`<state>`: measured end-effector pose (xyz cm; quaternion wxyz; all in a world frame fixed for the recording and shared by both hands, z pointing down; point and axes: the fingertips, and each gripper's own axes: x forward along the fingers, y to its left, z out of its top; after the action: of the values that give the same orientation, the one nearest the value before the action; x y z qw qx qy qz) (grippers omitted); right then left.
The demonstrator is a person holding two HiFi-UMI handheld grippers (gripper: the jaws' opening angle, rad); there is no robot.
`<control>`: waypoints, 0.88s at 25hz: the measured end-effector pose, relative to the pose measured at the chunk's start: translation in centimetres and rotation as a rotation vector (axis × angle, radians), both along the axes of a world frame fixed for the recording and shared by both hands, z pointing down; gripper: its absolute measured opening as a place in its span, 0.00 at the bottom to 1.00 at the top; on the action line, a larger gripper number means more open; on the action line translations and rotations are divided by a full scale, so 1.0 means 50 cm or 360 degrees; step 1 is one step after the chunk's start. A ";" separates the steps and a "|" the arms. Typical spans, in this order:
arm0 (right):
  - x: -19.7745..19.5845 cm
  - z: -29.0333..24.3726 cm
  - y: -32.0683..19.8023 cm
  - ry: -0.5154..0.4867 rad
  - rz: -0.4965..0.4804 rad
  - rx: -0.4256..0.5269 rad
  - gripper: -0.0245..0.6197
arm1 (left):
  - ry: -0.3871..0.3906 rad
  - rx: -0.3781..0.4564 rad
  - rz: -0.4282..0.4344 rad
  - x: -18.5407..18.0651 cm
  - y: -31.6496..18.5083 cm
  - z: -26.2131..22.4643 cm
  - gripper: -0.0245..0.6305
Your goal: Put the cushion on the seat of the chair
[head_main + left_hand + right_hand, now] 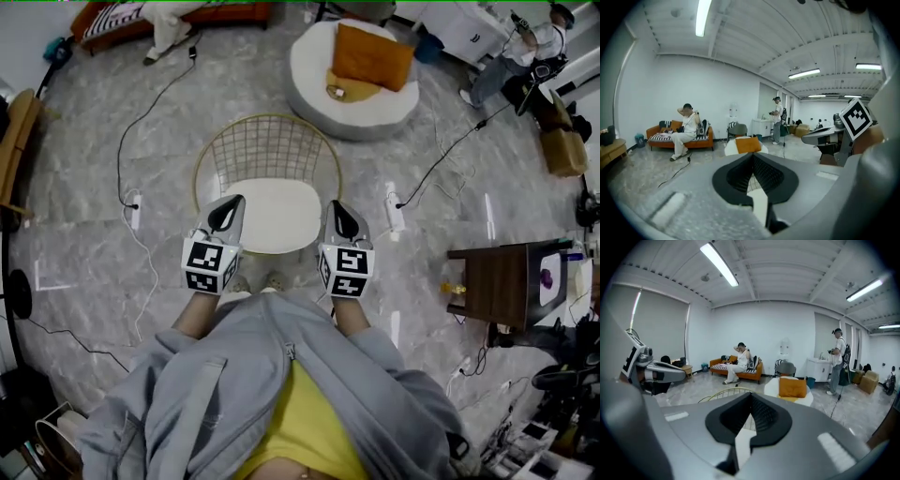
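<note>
Fingers [225, 217] on the left gripper [229, 204] and right gripper [341, 210] are shut and empty, because the cushion [372, 56] lies at one o'clock, past the chair [267, 150].

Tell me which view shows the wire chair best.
The head view: the wire chair shows nearly whole from above, a white cushion on its seat. The right gripper view catches only its back rim; the left gripper view, barely a sliver of mesh.
</note>
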<state>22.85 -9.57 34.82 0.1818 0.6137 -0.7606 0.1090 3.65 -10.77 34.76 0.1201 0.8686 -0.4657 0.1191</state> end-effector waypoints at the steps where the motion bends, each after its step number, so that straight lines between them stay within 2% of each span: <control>1: -0.002 -0.031 -0.001 -0.0002 -0.0008 0.0058 0.04 | 0.0021 0.0053 -0.0012 0.000 0.001 -0.031 0.05; 7: -0.021 -0.185 0.002 0.0007 -0.0081 0.0373 0.04 | 0.0101 0.0347 -0.0064 0.011 0.009 -0.186 0.05; 12: -0.038 -0.264 0.023 -0.0022 -0.0137 0.0560 0.04 | 0.0143 0.0450 -0.0109 0.022 0.024 -0.250 0.05; 16: -0.041 -0.279 0.029 -0.0029 -0.0171 0.0604 0.04 | 0.0158 0.0461 -0.0128 0.029 0.028 -0.264 0.05; 22: -0.037 -0.247 0.027 -0.0100 -0.0217 0.0548 0.04 | 0.0147 0.0448 -0.0141 0.040 0.029 -0.251 0.05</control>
<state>20.98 -8.20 22.46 0.0571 0.5791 -0.8131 -0.0161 5.64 -9.30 22.22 0.0235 0.8601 -0.5096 0.0073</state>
